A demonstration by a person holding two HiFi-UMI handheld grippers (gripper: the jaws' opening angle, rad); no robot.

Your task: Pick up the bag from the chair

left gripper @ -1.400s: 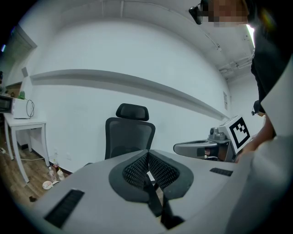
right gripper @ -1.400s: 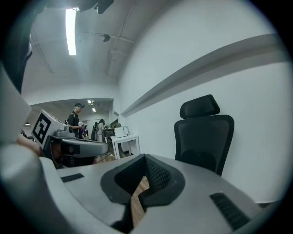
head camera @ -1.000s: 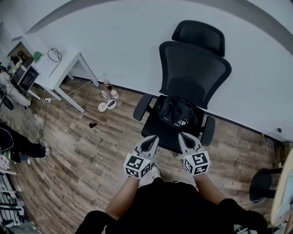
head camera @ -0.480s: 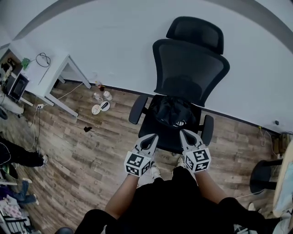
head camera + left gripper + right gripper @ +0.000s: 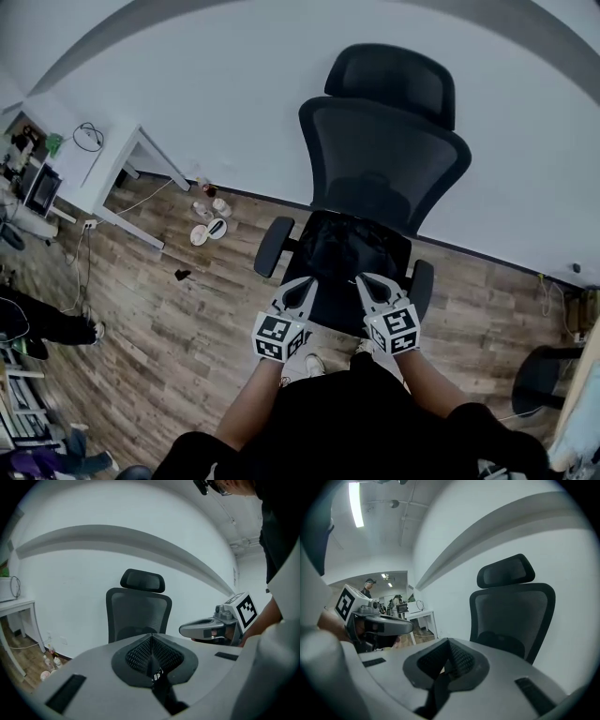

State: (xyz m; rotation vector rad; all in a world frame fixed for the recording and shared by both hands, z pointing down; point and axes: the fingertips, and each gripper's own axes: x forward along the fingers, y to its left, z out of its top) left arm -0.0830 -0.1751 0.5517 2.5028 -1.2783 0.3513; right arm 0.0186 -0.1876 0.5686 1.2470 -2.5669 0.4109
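A black mesh office chair (image 5: 384, 155) stands against the white wall. On its seat lies the black bag (image 5: 350, 251), dark against the dark seat. My left gripper (image 5: 304, 285) and right gripper (image 5: 365, 280) are side by side at the seat's front edge, just short of the bag. Both are shut with nothing between the jaws. In the left gripper view the shut left gripper (image 5: 151, 639) points at the chair back (image 5: 138, 613), with the right gripper (image 5: 206, 629) beside it. The right gripper view shows its shut jaws before the chair (image 5: 513, 613). The bag is mostly hidden there.
A white desk (image 5: 98, 173) stands at the left with cables under it. Cups and a plate (image 5: 208, 223) lie on the wood floor near the wall, and a small dark object (image 5: 182, 275) lies further out. Another chair base (image 5: 542, 375) is at the right.
The chair and bag have drawn a little closer and more central in the head view. Both grippers have crept forward to the seat's front edge and stay shut.
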